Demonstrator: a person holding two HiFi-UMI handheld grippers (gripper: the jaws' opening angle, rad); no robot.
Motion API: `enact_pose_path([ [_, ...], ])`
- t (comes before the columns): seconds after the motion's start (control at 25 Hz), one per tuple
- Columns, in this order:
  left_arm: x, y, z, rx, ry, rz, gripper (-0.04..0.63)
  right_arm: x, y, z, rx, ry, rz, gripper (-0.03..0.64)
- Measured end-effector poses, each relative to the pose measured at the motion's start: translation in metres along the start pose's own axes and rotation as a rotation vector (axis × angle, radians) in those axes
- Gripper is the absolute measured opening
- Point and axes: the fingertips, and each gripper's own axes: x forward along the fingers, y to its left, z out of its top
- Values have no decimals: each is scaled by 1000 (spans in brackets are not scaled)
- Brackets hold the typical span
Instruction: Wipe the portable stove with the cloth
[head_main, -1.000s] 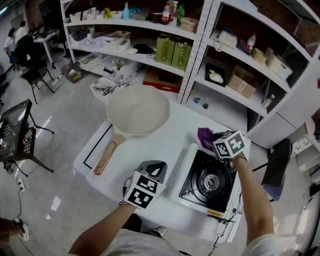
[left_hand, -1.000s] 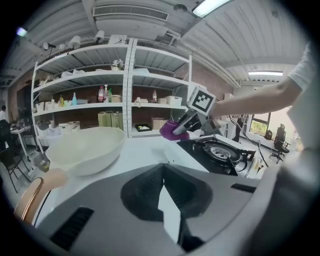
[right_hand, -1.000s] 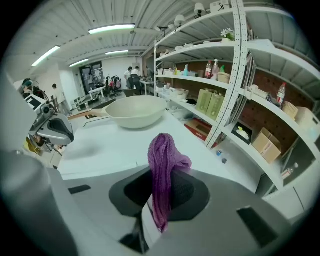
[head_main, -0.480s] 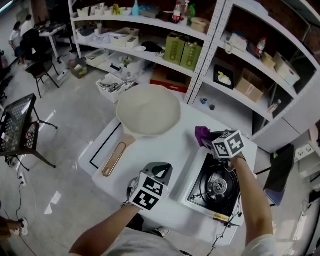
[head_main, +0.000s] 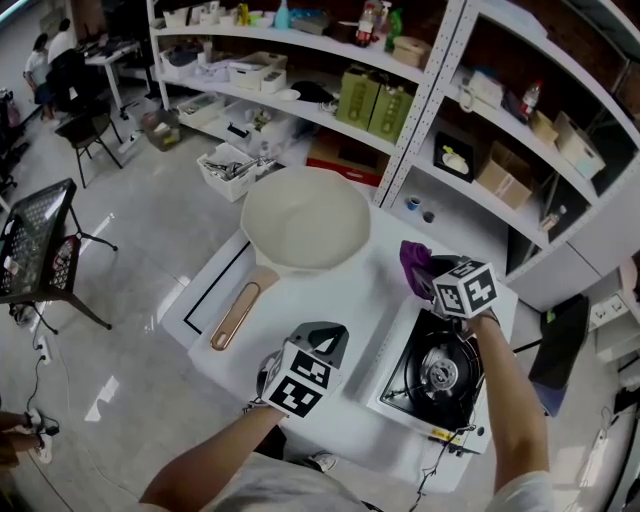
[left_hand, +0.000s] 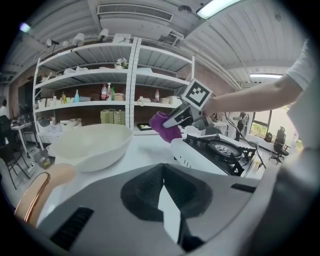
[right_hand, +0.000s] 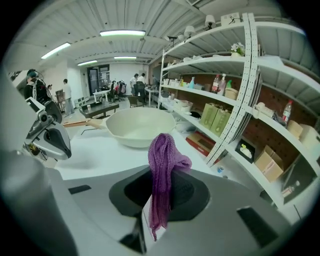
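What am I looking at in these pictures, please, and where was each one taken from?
There is no robot: a person holds a two-jaw gripper in each hand. The head view comes from a camera on the person's head, looking down. The other two come from cameras riding on the grippers, looking along their jaws. On the white table stand a pan and a stove. The right gripper is shut on a purple cloth, near the stove's far edge. The left gripper is shut and empty.

We find bare surface (head_main: 345, 300) between the pan (head_main: 305, 218) and the portable stove (head_main: 435, 372), room for a gripper to pass. The stove's top is open from above. Our right gripper (head_main: 428, 282) with its cloth (head_main: 412, 262) crowds the stove's far corner; shelving (head_main: 416, 120) closes the far side.
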Motion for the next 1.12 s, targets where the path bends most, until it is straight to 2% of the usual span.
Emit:
enact_pose_path([
  [0.16,1,-4,1,0,-4,-4,3,-5,2,19,-25,-61,-22,61],
  [0.32,0,-2,-2,-16,-6,0,3,1,15,28,-65,-64,7,61],
  [0.68,-8,11,-16,-60,2,39,3,32,48,15,-139,42,98,61],
  [0.88,-9,15,-22,-85,12,56,3,39,62,0,-151,118,148,61],
  [1.12,-12,12,-22,-102,3,79,3,36,81,-12,-150,163,203,61],
])
